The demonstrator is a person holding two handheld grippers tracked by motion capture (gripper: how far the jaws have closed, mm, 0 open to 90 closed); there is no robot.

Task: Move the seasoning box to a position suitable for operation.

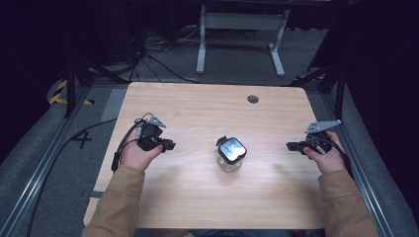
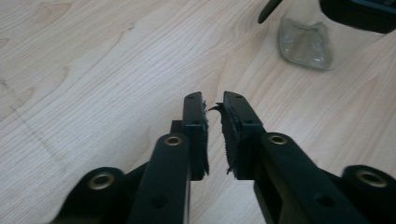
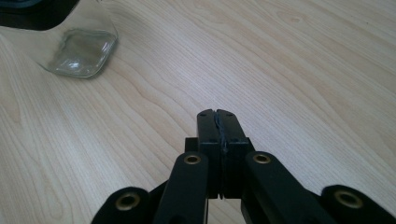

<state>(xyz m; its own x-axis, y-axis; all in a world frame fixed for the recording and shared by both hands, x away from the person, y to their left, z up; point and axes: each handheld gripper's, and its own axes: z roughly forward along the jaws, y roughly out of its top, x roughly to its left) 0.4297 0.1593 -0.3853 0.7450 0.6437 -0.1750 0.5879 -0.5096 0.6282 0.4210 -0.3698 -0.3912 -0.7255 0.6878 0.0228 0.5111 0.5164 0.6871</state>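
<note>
Right now glass jar point(image 1: 230, 154) w/ black lid sits mid-desk point(image 1: 197, 197). Left tongs point(image 1: 168, 145) well to its left, jaws slightly spread, empty; right tongs point(image 1: 292, 146) well to its right, pressed together.

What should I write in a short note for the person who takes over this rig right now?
Left gripper: fingers slightly apart, holding nothing, left of the jar.
Right gripper: fingers shut, holding nothing, right of the jar.
Jar: clear glass with a black lid on it, upright at the middle of the table, apart from both grippers.
Done: nothing visible; jar untouched.
Left: probably grasp the jar and work on its lid.
</note>
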